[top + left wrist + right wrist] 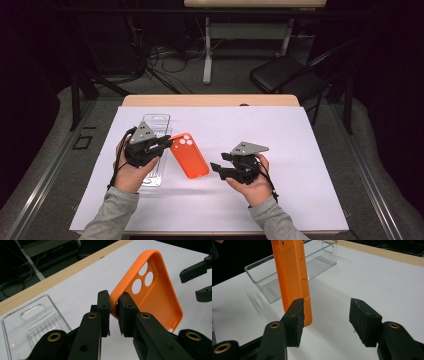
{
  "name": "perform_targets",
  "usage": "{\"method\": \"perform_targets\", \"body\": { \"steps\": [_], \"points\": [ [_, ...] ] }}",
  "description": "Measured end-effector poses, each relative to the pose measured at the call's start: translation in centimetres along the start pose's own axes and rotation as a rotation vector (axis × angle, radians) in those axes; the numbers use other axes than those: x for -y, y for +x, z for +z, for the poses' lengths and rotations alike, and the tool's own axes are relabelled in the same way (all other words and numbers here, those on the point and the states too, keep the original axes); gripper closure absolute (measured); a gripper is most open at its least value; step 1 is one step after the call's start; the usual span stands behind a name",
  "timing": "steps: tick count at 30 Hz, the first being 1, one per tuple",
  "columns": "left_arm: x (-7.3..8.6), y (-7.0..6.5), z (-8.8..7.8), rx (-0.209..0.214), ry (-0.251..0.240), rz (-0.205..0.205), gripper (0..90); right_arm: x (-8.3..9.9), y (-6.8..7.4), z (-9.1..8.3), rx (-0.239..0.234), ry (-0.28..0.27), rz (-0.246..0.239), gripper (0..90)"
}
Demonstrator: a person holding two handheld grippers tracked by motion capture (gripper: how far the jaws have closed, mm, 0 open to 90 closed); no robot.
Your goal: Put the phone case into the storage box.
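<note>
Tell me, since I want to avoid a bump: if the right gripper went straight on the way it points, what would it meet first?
Probably the orange phone case, close by the right gripper; its open fingers may pass beside the case's edge, depth unclear. Beyond lies the clear tray.

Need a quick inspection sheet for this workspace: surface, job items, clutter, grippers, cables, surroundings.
Surface: white sheet over a wooden table.
Job's things: orange silicone phone case, lifted at one edge; clear plastic rectangular tray beside it, on the sheet.
Clutter: nothing seen.
Grippers: left hand-held gripper shut on the case's rim; right hand-held gripper open, one jaw next to the case's edge, no grip.
Cables: black cables on the floor behind the table.
Surroundings: black chair, second table's white leg, dark room.
</note>
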State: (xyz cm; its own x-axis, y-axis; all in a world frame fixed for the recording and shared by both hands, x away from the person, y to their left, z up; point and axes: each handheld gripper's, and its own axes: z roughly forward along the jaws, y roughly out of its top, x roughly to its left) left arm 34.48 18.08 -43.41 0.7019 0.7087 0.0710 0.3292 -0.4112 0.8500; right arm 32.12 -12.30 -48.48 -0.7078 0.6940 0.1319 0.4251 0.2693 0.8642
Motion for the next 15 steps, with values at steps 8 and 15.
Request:
{"method": "perform_targets", "body": {
  "steps": [8, 15],
  "points": [
    [0.0, 0.29, -0.27, -0.021, 0.001, 0.027, 80.9, 0.02, 0.11, 0.22, -0.006, 0.017, -0.043, 47.1],
    [-0.01, 0.43, -0.38, -0.035, 0.007, 0.044, 80.9, 0.07, 0.33, 0.41, -0.022, 0.023, -0.07, 45.5]
  ]
}}
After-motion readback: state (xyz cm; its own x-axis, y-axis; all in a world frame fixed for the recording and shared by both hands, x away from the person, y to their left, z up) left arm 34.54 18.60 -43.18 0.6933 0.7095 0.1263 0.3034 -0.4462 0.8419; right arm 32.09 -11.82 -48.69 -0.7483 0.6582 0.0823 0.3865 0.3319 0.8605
